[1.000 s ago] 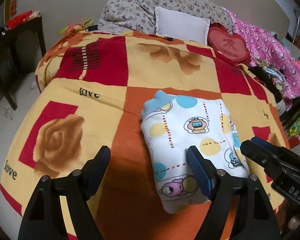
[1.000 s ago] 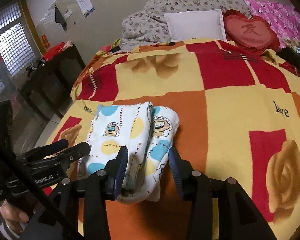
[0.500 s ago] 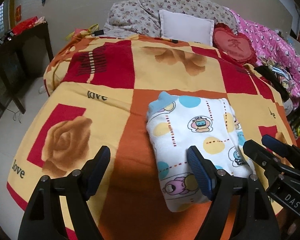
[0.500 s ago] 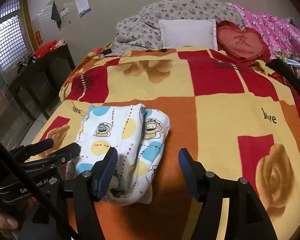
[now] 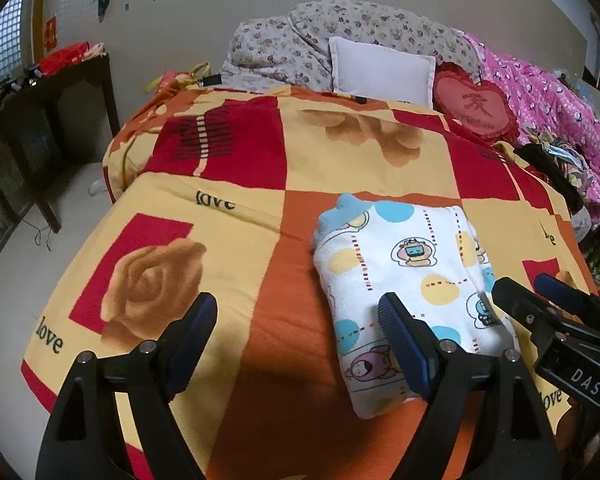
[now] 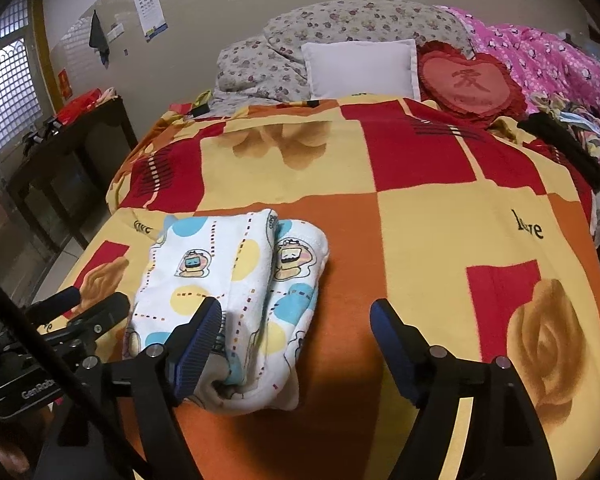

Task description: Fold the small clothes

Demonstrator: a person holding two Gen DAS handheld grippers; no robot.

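Observation:
A small white garment with cartoon prints and coloured dots lies folded into a thick bundle on the orange part of the bedspread; it also shows in the right wrist view. My left gripper is open and empty, above the bed, with its right finger over the garment's near edge. My right gripper is open and empty, with its left finger over the bundle's near end. Each gripper shows at the side of the other's view.
The bed carries a red, yellow and orange rose bedspread. A white pillow, a red heart cushion, floral bedding and a pink quilt lie at the head. A dark wooden table stands left of the bed.
My right gripper has opened wide and let go of the folded garment, which now rests on the bed. Both grippers have drawn back and up a little.

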